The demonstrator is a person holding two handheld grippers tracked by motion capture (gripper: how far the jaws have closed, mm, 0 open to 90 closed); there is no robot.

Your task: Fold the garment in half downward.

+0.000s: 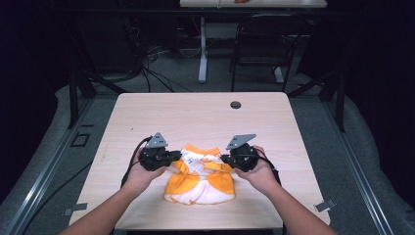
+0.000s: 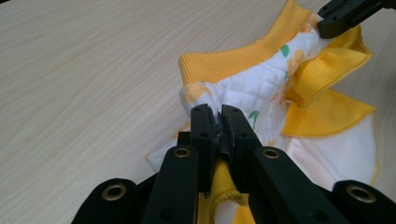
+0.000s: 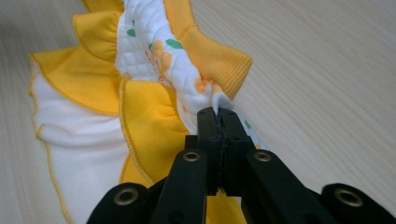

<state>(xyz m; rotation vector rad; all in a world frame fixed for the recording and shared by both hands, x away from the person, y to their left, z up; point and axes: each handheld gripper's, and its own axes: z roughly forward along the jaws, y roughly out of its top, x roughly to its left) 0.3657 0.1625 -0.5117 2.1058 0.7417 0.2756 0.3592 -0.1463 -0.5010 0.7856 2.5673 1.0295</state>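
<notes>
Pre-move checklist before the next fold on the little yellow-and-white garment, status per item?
1. Left gripper clamped on the garment: ok, fabric pinched between the jaws.
2. Right gripper clamped on its side: ok.
3. Lower hem resting on the table: ok.
4. Ruffles lying flat: not ok, bunched.
5. Garment inside the table's near edge: ok.
6. Grip catches all layers: cannot tell.
</notes>
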